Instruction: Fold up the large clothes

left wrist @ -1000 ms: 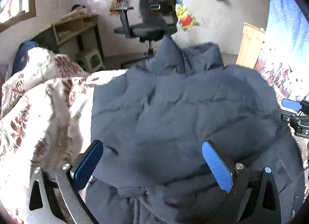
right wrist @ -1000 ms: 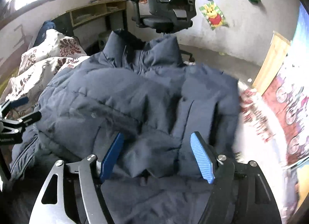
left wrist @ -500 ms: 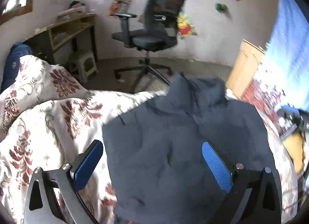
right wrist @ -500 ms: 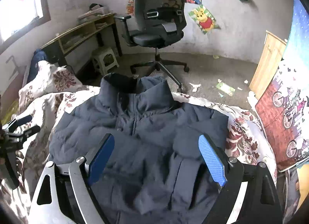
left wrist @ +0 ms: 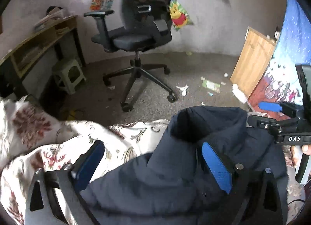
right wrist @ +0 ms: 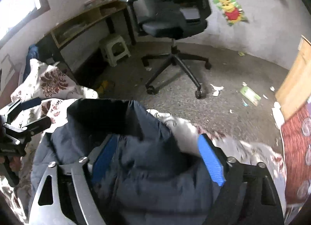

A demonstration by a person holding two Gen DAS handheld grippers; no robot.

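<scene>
Both my tools are spread wide, jaws just easing inward — left tool (left wrist: 153, 164) and right tool (right wrist: 158, 158) grip nothing. The navy puffer jacket (left wrist: 175, 182) lies on the floral bedspread (left wrist: 58, 157) under both, collar (right wrist: 101, 116) past the tips.

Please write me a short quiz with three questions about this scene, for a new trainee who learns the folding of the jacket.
1. True or false: the dark blue jacket lies on a plain white sheet.
2. What stands on the floor beyond the bed? A) an office chair B) a bicycle C) a ladder
3. Fill in: the jacket's raised ______ points toward the far edge of the bed.

Key:
1. False. It lies on a floral bedcover.
2. A. A small stool stands near it, by the desk.
3. Collar. Both the left gripper and the right gripper are open above it.
</scene>
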